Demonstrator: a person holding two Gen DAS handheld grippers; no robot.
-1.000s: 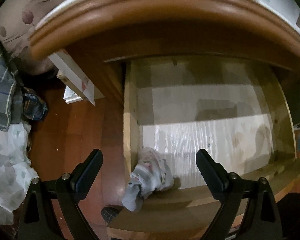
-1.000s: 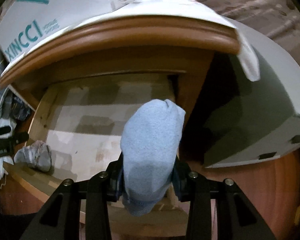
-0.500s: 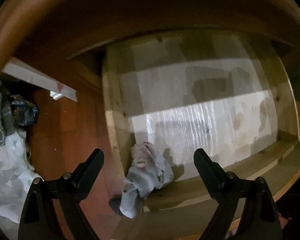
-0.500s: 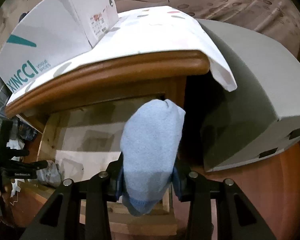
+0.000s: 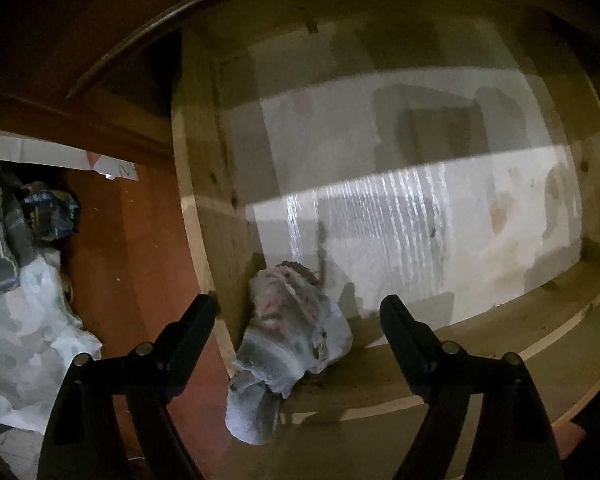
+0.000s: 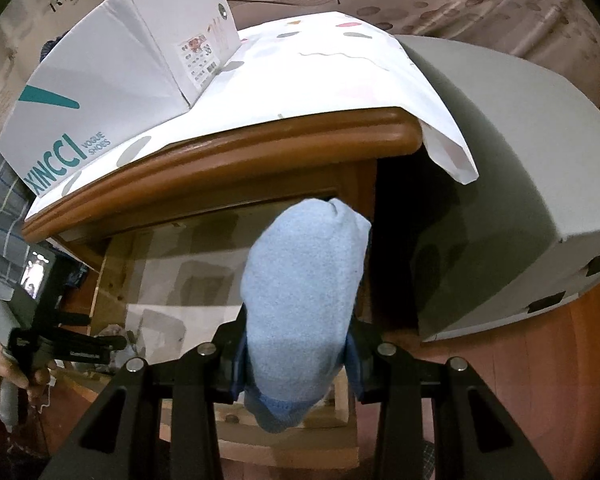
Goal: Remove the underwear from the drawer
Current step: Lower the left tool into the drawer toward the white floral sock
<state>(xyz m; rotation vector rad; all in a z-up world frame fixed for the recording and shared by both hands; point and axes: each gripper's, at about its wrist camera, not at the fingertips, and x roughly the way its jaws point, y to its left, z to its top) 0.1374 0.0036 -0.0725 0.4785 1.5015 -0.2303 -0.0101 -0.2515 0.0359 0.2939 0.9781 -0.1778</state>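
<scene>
Lining the wooden drawer (image 5: 204, 216), pale paper (image 5: 400, 208) shines patchily.

Underwear (image 5: 292, 328) in drawer's (image 5: 500, 344) front-left corner — shoebox (image 6: 112, 92) atop cabinet (image 6: 228, 164).

Blue underwear (image 6: 304, 300) hides right gripper (image 6: 296, 354) pads and drawer (image 6: 116, 276) right part. Patterned underwear (image 5: 288, 332) lower end hangs past drawer front, pattern blurred. Bedside cabinet (image 5: 80, 40) upper part dark, detail lost.
</scene>
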